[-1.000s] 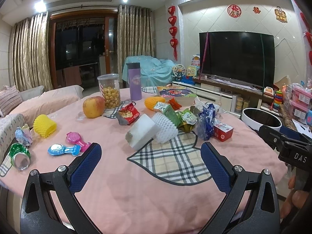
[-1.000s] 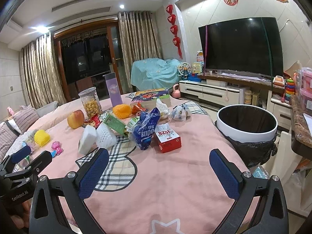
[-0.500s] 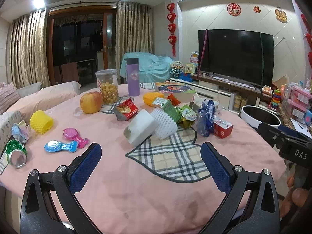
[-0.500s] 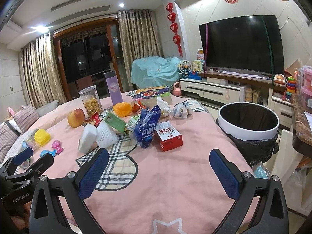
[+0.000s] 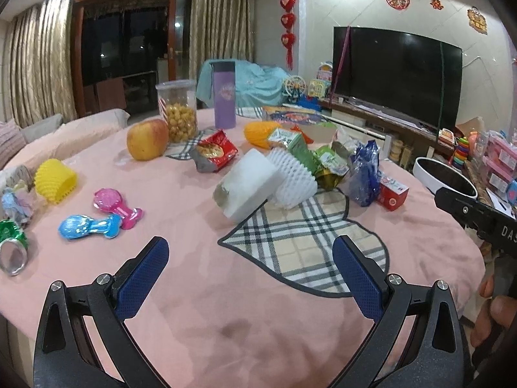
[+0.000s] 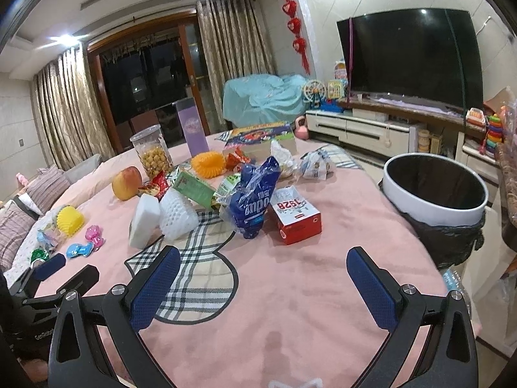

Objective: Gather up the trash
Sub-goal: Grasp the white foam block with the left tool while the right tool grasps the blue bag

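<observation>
left gripper: spread apart, empty | right gripper: spread apart, empty | trash: wrappers and red box mid-bench | bin: beside bench, right

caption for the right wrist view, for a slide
Open right gripper faces a pink table of snack wrappers, bin alongside.

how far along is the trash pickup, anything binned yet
Barely begun. Done: nothing visibly binned; no trash shows inside the trash bin, though its bottom is hidden. In hand: nothing, as the left claw and right claw are both open and empty above the tablecloth. Left: the blue wrapper, red box, white foam net and other wrappers.
</observation>
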Available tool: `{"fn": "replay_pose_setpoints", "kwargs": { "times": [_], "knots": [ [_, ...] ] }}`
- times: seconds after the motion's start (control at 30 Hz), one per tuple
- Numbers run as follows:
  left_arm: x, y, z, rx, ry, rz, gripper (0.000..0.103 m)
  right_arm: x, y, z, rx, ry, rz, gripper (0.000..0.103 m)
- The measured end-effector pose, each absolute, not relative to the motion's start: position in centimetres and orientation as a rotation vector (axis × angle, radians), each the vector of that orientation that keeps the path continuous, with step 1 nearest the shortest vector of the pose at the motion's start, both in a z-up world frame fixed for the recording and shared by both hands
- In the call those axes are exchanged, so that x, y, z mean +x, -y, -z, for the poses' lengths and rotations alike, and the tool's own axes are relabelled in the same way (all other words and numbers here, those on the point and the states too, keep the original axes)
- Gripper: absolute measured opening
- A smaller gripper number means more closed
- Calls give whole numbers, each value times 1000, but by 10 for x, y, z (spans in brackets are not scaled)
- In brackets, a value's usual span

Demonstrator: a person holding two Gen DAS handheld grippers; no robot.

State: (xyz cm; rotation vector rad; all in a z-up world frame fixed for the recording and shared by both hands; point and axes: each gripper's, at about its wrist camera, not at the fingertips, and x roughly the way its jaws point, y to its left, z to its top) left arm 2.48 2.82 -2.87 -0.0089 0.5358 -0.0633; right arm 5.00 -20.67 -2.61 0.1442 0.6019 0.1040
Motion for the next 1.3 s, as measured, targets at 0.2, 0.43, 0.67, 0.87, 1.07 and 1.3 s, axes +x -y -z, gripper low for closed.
{"fn": "replay_pose_setpoints", "kwargs": {
  "times": [0.2, 0.43, 0.67, 0.87, 1.07, 1.3],
  "knots": [
    [52, -38, 39, -14, -588, 57, 103, 73, 203, 35, 162, -647, -121, 102],
    [94, -48, 40, 4, -642, 79, 103, 111, 195, 50, 189, -714, -141, 98],
    [132, -56, 44, 2, -705, 116, 103, 144, 191, 62, 216, -771, -151, 89],
    [143, -45, 47, 37, -717, 157, 96, 161, 187, 65, 210, -793, -165, 85],
    [148, -41, 53, 49, -765, 192, 55, 171, 187, 72, 205, -822, -166, 51],
    [129, -42, 44, 19, -707, 181, 50, 158, 197, 66, 219, -791, -182, 41]
  ]
}}
